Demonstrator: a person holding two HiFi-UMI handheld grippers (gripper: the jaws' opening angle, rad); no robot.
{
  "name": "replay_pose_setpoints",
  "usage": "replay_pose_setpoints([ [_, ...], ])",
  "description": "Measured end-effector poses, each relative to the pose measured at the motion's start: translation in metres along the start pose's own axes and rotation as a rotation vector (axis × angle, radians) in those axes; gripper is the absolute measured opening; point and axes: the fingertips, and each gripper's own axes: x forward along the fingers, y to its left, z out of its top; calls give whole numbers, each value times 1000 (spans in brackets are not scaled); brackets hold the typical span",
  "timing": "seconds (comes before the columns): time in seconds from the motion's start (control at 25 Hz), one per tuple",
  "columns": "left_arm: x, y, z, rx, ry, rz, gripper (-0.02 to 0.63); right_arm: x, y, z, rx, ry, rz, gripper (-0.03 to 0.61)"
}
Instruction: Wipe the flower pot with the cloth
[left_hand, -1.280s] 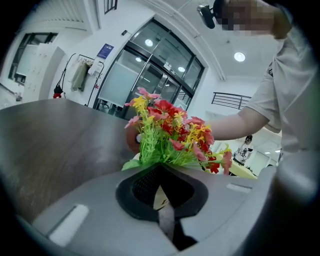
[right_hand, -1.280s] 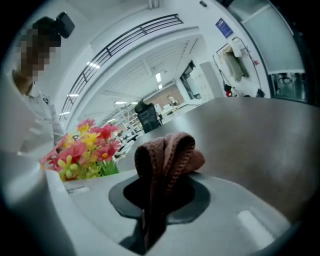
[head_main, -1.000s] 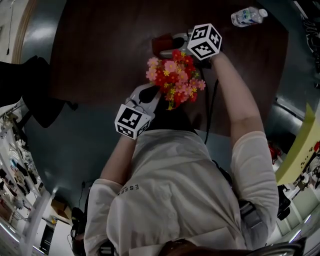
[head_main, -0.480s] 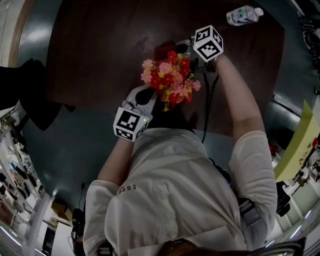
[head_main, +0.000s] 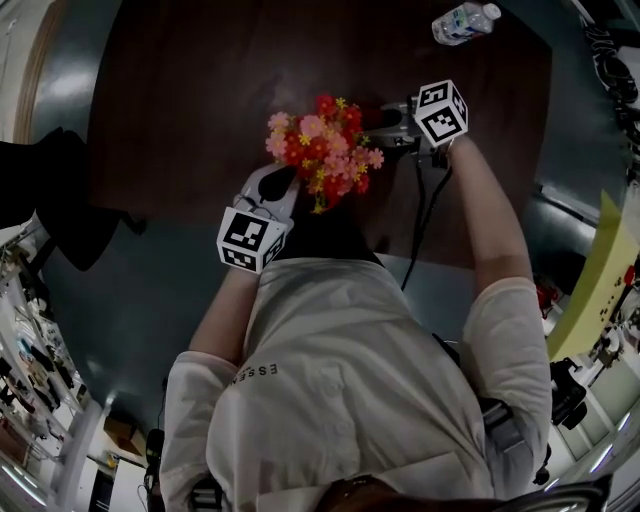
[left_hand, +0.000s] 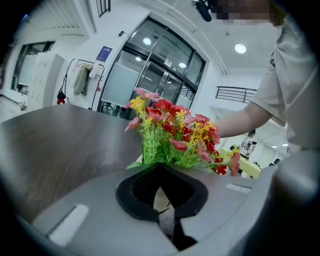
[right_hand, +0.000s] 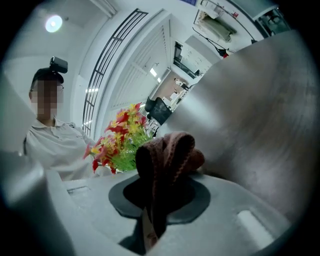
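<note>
A bunch of red, pink and yellow artificial flowers (head_main: 320, 150) stands in a pale flower pot (left_hand: 159, 196) on the dark wooden table (head_main: 180, 90). The blossoms hide the pot in the head view. My left gripper (head_main: 288, 182) reaches in from the near left, low under the flowers, and is shut on the pot's cream rim. My right gripper (head_main: 386, 122) is at the flowers' far right, pointing at them, shut on a bunched reddish-brown cloth (right_hand: 167, 157). In the right gripper view the flowers (right_hand: 117, 142) stand a little beyond the cloth.
A plastic water bottle (head_main: 460, 20) lies at the table's far right corner. A black cable (head_main: 425, 215) hangs from the right gripper across the near table edge. A dark seat (head_main: 60, 190) stands left of the table.
My right gripper has carried the cloth from behind the flowers round to their right side. The left gripper has kept its hold on the pot.
</note>
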Motion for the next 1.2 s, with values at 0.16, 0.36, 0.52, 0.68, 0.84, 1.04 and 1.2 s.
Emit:
replay_pose_setpoints([
  [0.16,2,-1,0,-38,-16,-19,15,-20,3,-14,11,39,-62,49],
  [0.36,-1,-1,0,-49,11,-66,15,-49,-3,24,-84,-23,-258,49],
  [0.52,-2,-7,2,-56,19,-47,15,-56,-2,83,-211,-52,-314,49],
  [0.68,-6,-7,-2,-37,6,48,15,-13,0,127,-291,32,-172,49],
  [0.84,-10,-1,-4,-85,-42,143,15,59,6,152,-399,191,-25,49],
  [1.04,-10,2,-5,-148,-105,228,15,141,29,146,-472,421,206,48],
  [1.2,-8,4,-6,-142,-119,265,17,183,42,108,-475,658,374,48],
])
